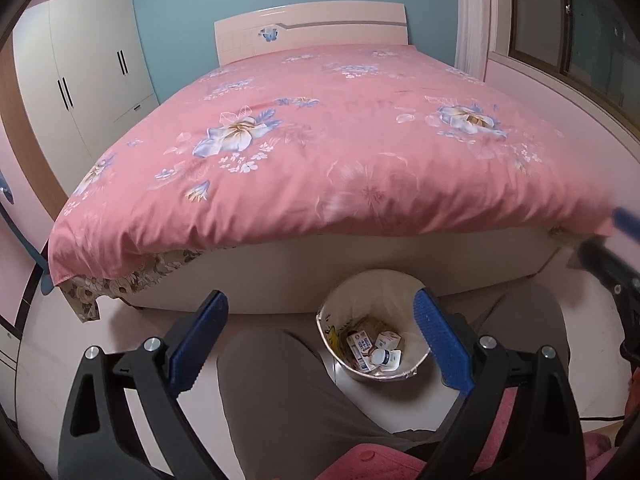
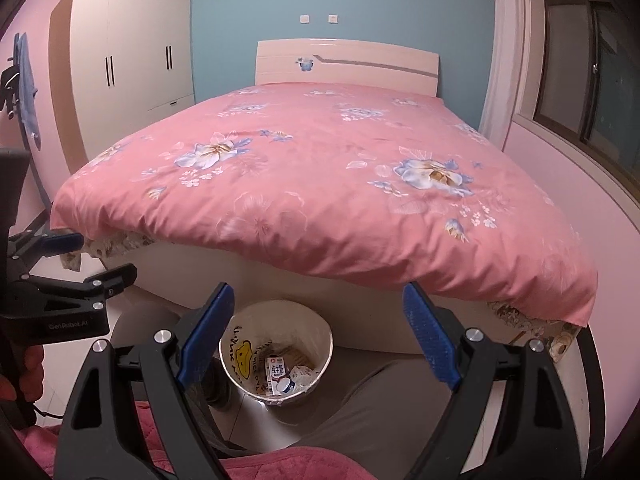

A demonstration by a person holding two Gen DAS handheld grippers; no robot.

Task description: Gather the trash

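A white bin stands on the floor at the foot of the bed, between the person's knees. It holds trash: a milk carton, a small white bottle and other cartons. It also shows in the right wrist view with the milk carton inside. My left gripper is open and empty, above and near the bin. My right gripper is open and empty, above the bin. The left gripper also shows at the left of the right wrist view.
A bed with a pink flowered quilt fills the middle of both views. A white wardrobe stands at the left. A window and pink wall are at the right. The person's grey-trousered legs flank the bin.
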